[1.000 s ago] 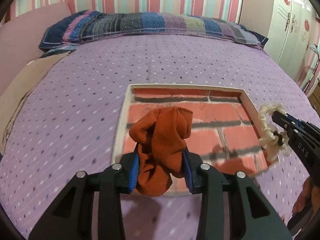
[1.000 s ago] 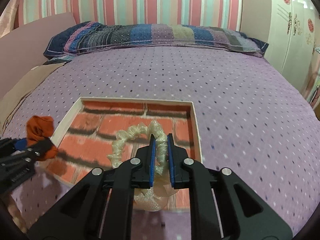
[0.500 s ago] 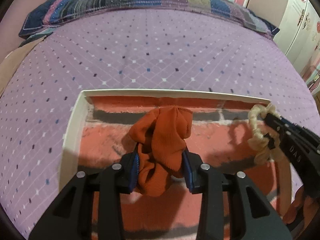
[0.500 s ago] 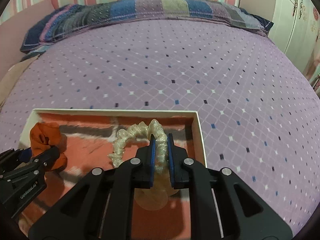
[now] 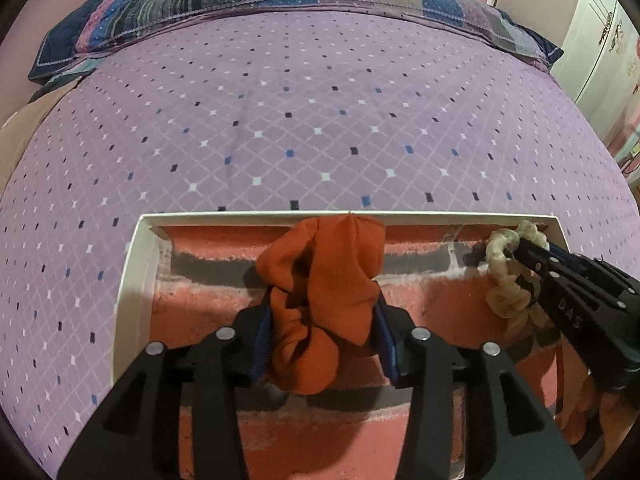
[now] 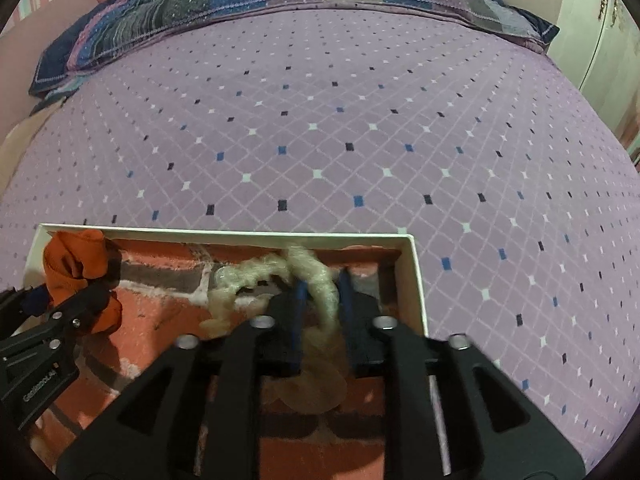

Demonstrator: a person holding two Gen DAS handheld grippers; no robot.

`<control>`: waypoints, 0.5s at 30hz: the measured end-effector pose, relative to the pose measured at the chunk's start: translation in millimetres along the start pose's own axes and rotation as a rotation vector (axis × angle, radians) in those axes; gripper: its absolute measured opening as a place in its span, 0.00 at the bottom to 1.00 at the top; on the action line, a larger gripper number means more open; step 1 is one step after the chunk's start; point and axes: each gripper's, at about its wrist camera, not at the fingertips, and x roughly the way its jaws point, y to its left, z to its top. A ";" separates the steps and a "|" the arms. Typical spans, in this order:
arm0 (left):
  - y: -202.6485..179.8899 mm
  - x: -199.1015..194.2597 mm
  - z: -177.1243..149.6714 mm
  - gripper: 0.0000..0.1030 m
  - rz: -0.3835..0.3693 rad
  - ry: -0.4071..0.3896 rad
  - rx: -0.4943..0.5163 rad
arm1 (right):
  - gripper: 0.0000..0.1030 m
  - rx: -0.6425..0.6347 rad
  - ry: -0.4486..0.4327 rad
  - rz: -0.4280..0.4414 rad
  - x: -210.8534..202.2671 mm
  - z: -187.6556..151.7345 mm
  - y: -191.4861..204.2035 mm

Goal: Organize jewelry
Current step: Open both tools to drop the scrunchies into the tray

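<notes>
On the left, the left gripper (image 5: pixel 320 336) is clenched on a rust-orange ribbed fabric scrunchie (image 5: pixel 324 292), held over the middle of the shallow white-walled tray with a brick-print floor (image 5: pixel 136 276) lying on the purple bed. On the right, the right gripper (image 6: pixel 320 316) grasps a cream crinkled scrunchie (image 6: pixel 316 280) at the tray's far right corner. Placement seems under way; next, each gripper should lower and release. Count: two scrunchies, one tray.
</notes>
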 end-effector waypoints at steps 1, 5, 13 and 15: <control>0.3 -1.3 -1.0 0.49 -0.001 0.000 0.000 | 0.30 0.006 -0.001 0.020 -2.2 -0.2 -1.8; 4.1 -16.7 -9.9 0.56 -0.020 -0.016 -0.012 | 0.48 0.020 -0.030 0.069 -22.0 -5.2 -11.2; 11.6 -77.8 -32.5 0.66 -0.045 -0.114 -0.009 | 0.85 0.036 -0.140 0.040 -87.2 -22.9 -30.7; 16.0 -93.9 -39.4 0.66 -0.055 -0.126 -0.022 | 0.92 0.035 -0.165 0.026 -105.1 -30.2 -35.7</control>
